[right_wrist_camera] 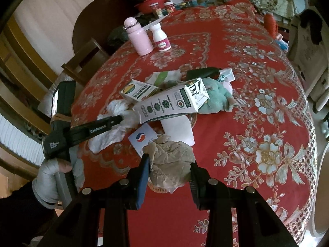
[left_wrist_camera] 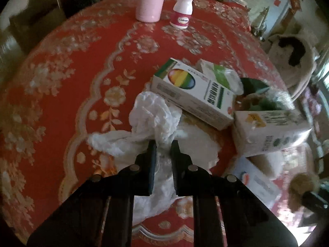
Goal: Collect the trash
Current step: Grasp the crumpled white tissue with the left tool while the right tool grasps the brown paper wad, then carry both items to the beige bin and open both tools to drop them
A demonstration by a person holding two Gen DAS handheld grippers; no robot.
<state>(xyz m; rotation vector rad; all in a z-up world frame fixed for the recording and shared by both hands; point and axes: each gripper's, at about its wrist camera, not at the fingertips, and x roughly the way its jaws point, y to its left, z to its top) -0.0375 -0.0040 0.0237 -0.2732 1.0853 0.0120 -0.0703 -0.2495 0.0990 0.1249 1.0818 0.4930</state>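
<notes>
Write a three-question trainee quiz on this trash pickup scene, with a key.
1. True or false: the left gripper is shut on the white tissue.
2. What does the right gripper hold? A) pink bottle B) brown paper wad C) carton
3. Which stands nearer the pill bottle: the pink bottle or the carton?

Key: 1 true. 2 B, the brown paper wad. 3 the pink bottle.

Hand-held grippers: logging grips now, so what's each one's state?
Left hand-held gripper: shut on white tissue.
Right hand-held gripper: shut on brownish crumpled tissue.
</notes>
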